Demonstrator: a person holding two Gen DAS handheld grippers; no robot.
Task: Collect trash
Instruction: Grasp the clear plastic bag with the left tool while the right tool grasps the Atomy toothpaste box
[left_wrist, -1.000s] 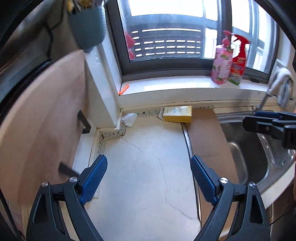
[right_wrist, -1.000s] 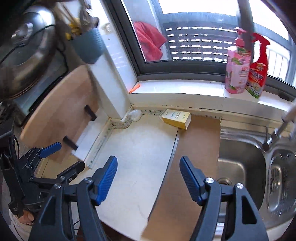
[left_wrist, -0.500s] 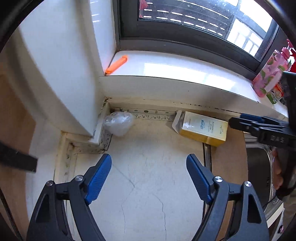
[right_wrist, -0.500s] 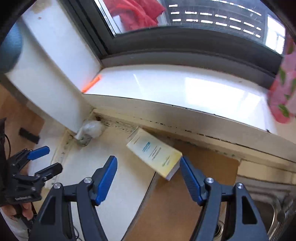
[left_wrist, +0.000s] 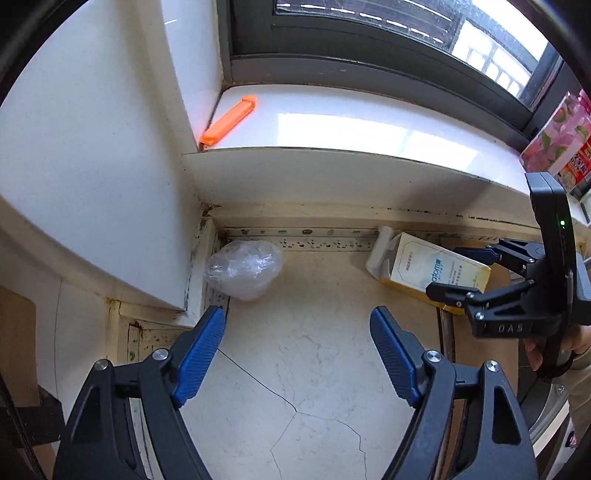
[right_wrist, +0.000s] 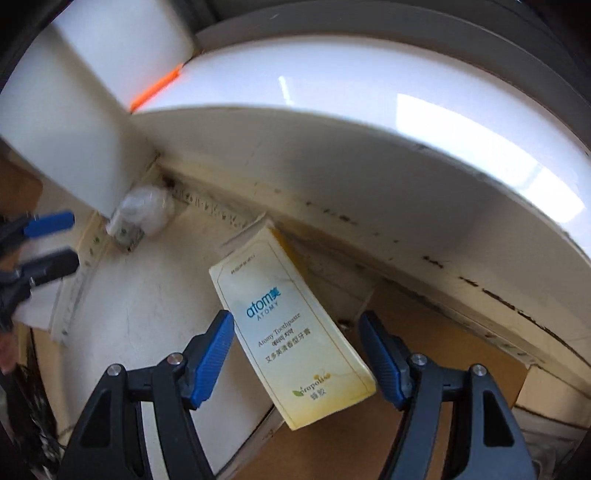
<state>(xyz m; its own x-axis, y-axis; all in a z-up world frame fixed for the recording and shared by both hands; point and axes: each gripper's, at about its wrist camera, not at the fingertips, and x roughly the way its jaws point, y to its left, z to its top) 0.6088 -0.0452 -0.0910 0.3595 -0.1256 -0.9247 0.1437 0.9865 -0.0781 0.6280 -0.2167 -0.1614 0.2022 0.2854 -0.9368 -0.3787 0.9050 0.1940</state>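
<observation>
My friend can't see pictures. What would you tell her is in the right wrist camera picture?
A yellow-and-white toothpaste box lies on the counter between the open blue-padded right tongs, which are not touching it. Behind it, a crumpled clear plastic wrapper sits in the corner under a white windowsill, and the left tongs show at the left edge.

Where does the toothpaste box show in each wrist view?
Left wrist: toothpaste box at right of centre, against the back ledge, partly behind the right gripper.
Right wrist: box at lower centre, between the open jaws, untouched.
Shared landmark: the orange clip on the sill.
</observation>
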